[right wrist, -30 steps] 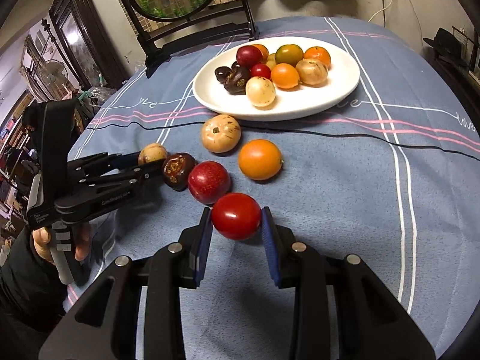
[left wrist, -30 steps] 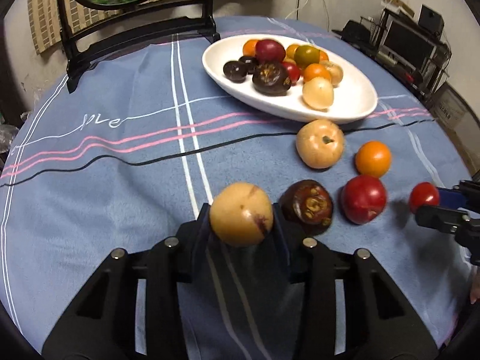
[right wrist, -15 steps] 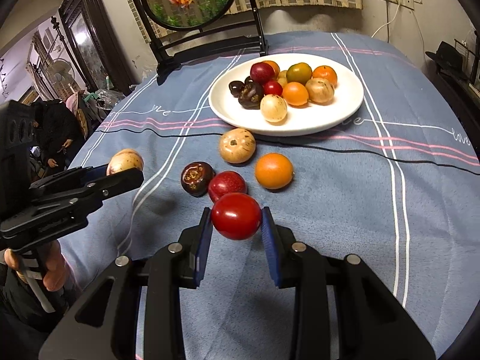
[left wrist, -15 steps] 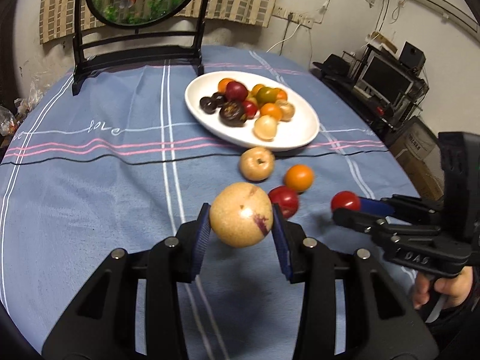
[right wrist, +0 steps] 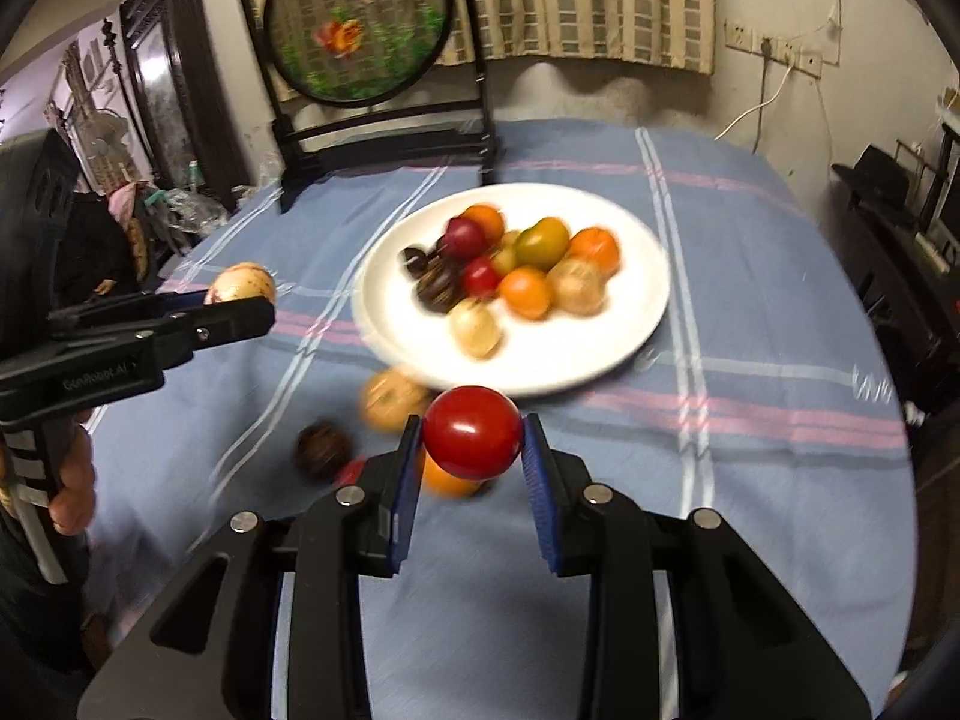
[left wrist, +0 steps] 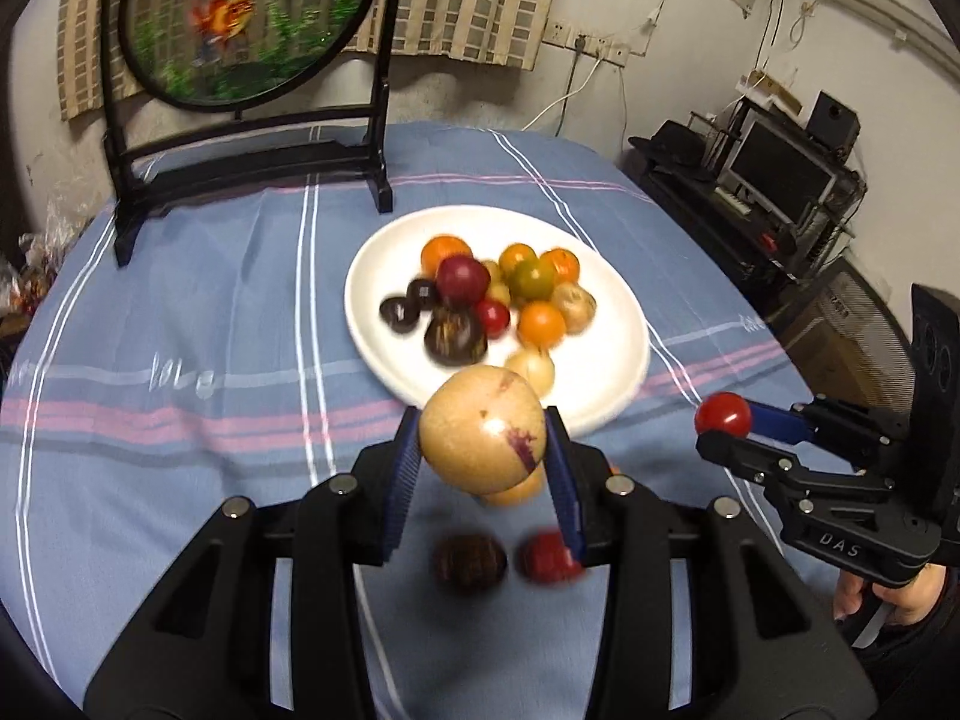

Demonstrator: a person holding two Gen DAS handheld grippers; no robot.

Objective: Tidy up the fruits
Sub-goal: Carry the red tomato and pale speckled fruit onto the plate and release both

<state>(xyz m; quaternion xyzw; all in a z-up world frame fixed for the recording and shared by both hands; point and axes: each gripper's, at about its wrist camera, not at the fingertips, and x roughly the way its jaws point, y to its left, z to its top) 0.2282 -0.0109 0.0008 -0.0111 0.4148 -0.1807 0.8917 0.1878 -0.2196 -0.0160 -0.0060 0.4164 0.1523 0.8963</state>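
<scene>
My left gripper is shut on a tan round fruit with a purple blotch, held above the table just short of the white plate. My right gripper is shut on a red tomato, also raised before the plate. The plate holds several orange, red, dark and tan fruits. On the cloth below lie a dark fruit, a red fruit, a tan fruit and an orange one. Each gripper shows in the other's view: the right one, the left one.
A round blue striped tablecloth covers the table. A black framed round screen stands at the far edge behind the plate. Shelves with electronics stand off to the right, clutter to the left.
Both grippers have risen and moved forward toward the plate with their fruits. The loose fruits on the cloth now lie below and partly behind the fingers.
</scene>
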